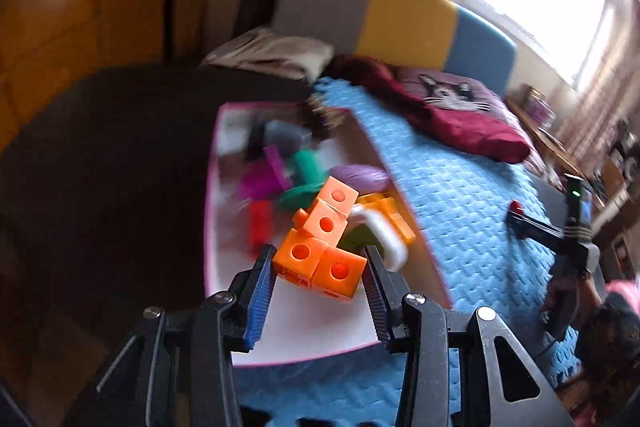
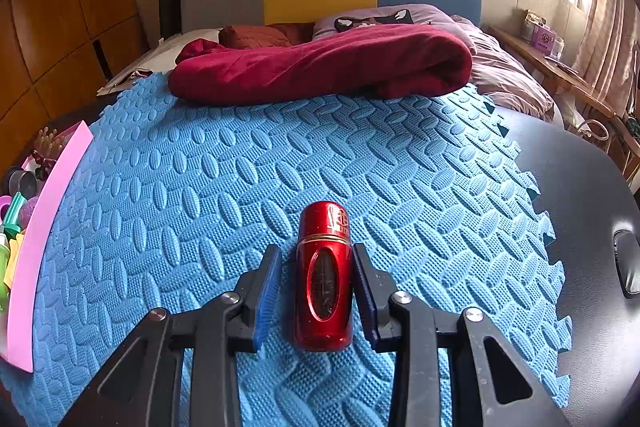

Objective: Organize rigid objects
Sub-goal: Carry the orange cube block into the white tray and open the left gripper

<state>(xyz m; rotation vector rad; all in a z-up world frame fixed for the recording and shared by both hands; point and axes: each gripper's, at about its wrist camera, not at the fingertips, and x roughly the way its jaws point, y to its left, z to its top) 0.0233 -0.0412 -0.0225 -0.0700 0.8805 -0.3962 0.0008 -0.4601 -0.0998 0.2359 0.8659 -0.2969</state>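
Note:
My left gripper (image 1: pixel 320 259) is shut on an orange block cluster (image 1: pixel 324 239) of linked cubes and holds it over the pink-rimmed box (image 1: pixel 224 307), which holds several small toys. The right gripper (image 2: pixel 316 259) is open around a red metal canister (image 2: pixel 324 275) that lies on the blue foam mat (image 2: pixel 240 167); its right finger touches the canister and the left finger stands a little apart. The right gripper also shows far right in the left wrist view (image 1: pixel 520 215), with the red canister (image 1: pixel 516 207) at its tip.
The pink box wall (image 2: pixel 36 239) stands at the mat's left edge. A dark red blanket (image 2: pixel 320 67) and pillows lie at the far end of the mat. A black tabletop (image 2: pixel 580 227) borders the mat on the right. A wooden wardrobe (image 1: pixel 60 27) stands at left.

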